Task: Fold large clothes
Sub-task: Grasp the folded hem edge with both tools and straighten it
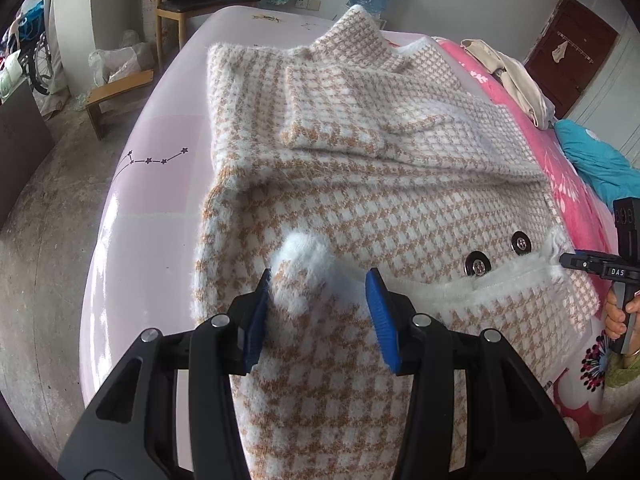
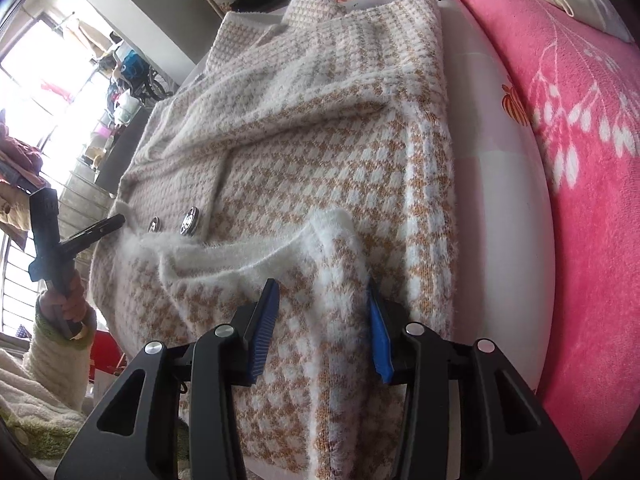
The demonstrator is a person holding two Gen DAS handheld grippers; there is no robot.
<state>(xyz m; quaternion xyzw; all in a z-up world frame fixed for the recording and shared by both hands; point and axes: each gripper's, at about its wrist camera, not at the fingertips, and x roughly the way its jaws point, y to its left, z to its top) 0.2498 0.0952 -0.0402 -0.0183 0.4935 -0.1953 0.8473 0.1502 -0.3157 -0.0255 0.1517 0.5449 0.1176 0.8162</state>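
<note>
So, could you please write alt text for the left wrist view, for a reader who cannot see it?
The left gripper straddles a raised fold of a fuzzy tan-and-white houndstooth coat spread on a pale pink bed. The right gripper meets the coat's white hem at the right edge, near two dark buttons.

Black tool (image 1: 318, 312) frames, blue ribbed pads (image 2: 264, 326), silver screws, fluffy cream sleeve (image 2: 60, 360) with green cuff

Bare concrete floor (image 1: 44, 240) at nine o'clock, a wooden chair (image 1: 176, 8) up at eleven, dark red door (image 1: 576, 52) at two. Bright daylight floods the window (image 2: 36, 92) at ten.
</note>
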